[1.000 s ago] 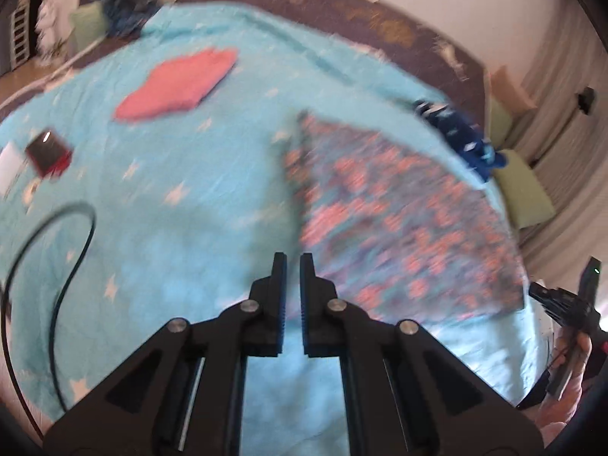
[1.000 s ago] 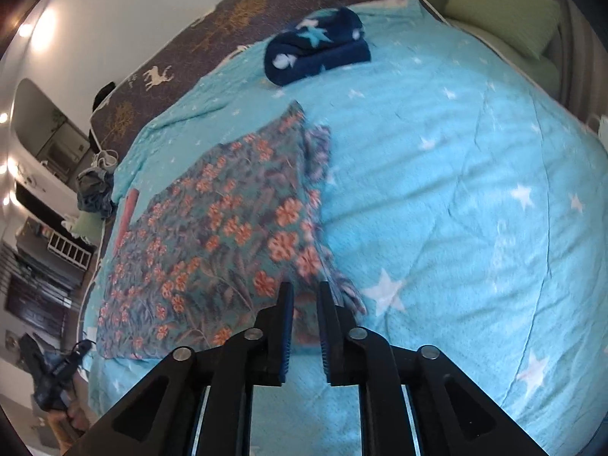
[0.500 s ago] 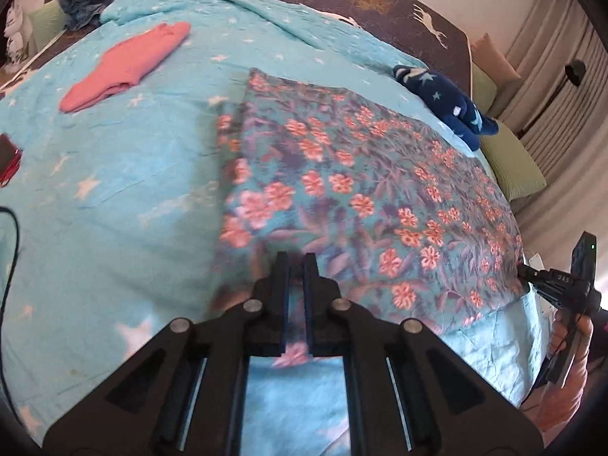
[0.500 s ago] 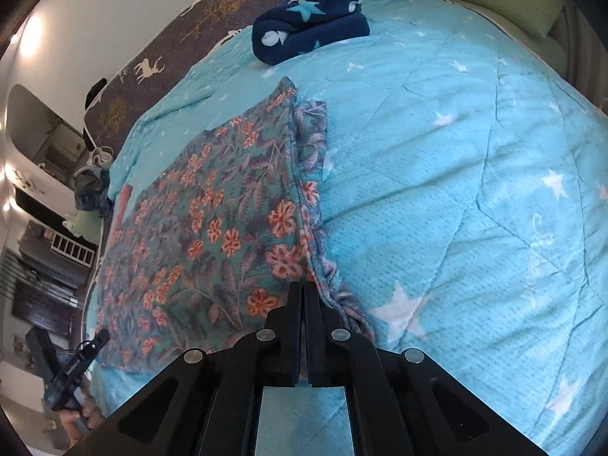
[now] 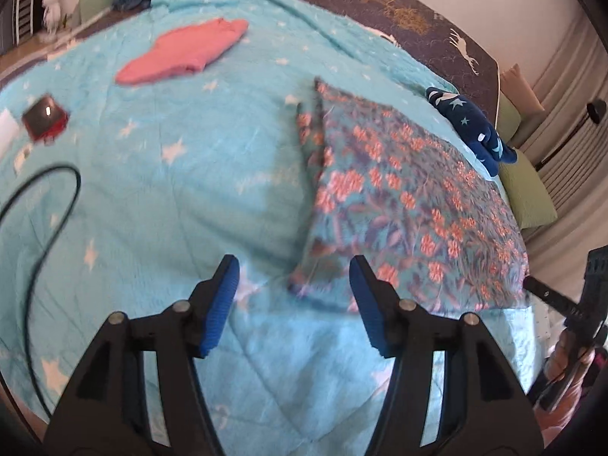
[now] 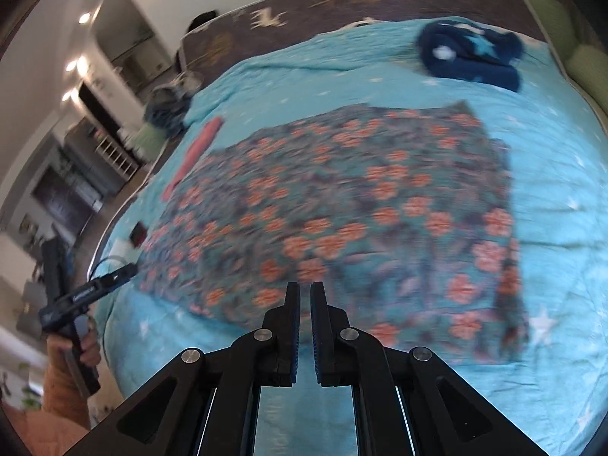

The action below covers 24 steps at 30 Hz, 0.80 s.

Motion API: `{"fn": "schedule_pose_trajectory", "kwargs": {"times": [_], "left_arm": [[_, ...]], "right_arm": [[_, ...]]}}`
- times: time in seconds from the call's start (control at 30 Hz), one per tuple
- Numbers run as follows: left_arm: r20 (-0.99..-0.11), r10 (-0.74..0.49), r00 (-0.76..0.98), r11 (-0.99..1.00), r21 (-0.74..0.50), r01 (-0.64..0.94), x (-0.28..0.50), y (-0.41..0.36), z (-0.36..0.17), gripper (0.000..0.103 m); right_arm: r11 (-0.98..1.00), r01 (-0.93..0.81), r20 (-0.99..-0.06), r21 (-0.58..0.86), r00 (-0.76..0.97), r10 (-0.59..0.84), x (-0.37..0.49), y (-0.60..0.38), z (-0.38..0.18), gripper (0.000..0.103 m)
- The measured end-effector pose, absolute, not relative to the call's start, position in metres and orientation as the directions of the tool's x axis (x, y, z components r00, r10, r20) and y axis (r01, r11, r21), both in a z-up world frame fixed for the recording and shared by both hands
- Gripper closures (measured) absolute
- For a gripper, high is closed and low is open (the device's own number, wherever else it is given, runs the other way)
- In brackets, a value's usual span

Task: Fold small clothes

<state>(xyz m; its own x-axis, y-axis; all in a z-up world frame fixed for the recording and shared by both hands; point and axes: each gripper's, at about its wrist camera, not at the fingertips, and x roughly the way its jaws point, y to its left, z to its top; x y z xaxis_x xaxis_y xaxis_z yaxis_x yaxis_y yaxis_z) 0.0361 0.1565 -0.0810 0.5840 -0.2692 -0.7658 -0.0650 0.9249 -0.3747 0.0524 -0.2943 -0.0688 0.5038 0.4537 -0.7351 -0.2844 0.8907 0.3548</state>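
A floral garment [image 5: 410,205] with orange flowers lies flat and folded on the turquoise star blanket [image 5: 182,197]. My left gripper [image 5: 292,288] is open and empty, hovering just above the garment's near left corner. In the right wrist view the garment [image 6: 361,220] fills the middle, and my right gripper [image 6: 305,304] is shut with nothing visible between its pads, above the garment's near edge. The left gripper also shows at the right wrist view's left edge [image 6: 114,279].
A pink garment [image 5: 182,51] lies far left on the blanket. A navy star-patterned cloth [image 5: 471,129] lies near the headboard, also in the right wrist view [image 6: 471,57]. A red-black box [image 5: 45,121] and black cable [image 5: 41,205] lie left. Green pillows [image 5: 528,190] sit right.
My left gripper has opened and pulled back off the garment's corner. My right gripper has swung left along the garment's near edge and stays shut.
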Motion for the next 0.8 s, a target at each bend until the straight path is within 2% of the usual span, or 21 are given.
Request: {"fn": "schedule_pose_trajectory", "kwargs": {"times": [0.13,0.17,0.2,0.23,0.27,0.37,0.53,0.67,0.7,0.73,0.8], "left_arm": [[-0.706,-0.409,0.578,0.852,-0.522,-0.035,0.03,0.163,-0.087,0.045],[-0.681,-0.46,0.57,0.818,-0.575,-0.028,0.031,0.165,-0.089,0.059],[-0.659,-0.507,0.556,0.778,-0.627,-0.034,0.034,0.168,-0.093,0.08],[-0.652,-0.531,0.541,0.753,-0.656,-0.051,0.039,0.17,-0.098,0.089],[-0.651,-0.537,0.536,0.743,-0.666,-0.064,0.043,0.172,-0.1,0.093],[-0.641,-0.53,0.555,0.747,-0.663,-0.053,0.045,0.17,-0.093,0.093],[-0.656,-0.485,0.578,0.818,-0.575,0.034,0.044,0.153,-0.068,0.093],[-0.667,-0.472,0.577,0.838,-0.543,0.059,0.043,0.152,-0.064,0.092],[-0.673,-0.467,0.574,0.841,-0.539,0.051,0.043,0.154,-0.066,0.09],[-0.68,-0.458,0.572,0.842,-0.538,0.036,0.042,0.159,-0.067,0.085],[-0.69,-0.429,0.583,0.846,-0.533,-0.008,0.037,0.169,-0.07,0.068]], "right_arm": [[0.887,-0.331,-0.762,0.323,0.466,0.451,0.053,-0.267,-0.075,0.097],[0.886,-0.338,-0.765,0.318,0.46,0.45,0.052,-0.261,-0.076,0.096],[0.885,-0.343,-0.767,0.315,0.456,0.451,0.052,-0.257,-0.077,0.096],[0.884,-0.35,-0.768,0.311,0.455,0.45,0.051,-0.254,-0.077,0.095],[0.885,-0.355,-0.769,0.301,0.459,0.445,0.048,-0.25,-0.077,0.095],[0.886,-0.371,-0.765,0.277,0.473,0.437,0.041,-0.246,-0.077,0.095],[0.878,-0.402,-0.779,0.258,0.451,0.435,0.038,-0.236,-0.079,0.095],[0.854,-0.473,-0.792,0.218,0.426,0.438,0.043,-0.209,-0.077,0.086],[0.84,-0.501,-0.791,0.208,0.419,0.445,0.043,-0.2,-0.076,0.084],[0.82,-0.538,-0.791,0.195,0.409,0.456,0.044,-0.187,-0.073,0.077],[0.786,-0.593,-0.79,0.172,0.393,0.47,0.047,-0.163,-0.071,0.065]]}}
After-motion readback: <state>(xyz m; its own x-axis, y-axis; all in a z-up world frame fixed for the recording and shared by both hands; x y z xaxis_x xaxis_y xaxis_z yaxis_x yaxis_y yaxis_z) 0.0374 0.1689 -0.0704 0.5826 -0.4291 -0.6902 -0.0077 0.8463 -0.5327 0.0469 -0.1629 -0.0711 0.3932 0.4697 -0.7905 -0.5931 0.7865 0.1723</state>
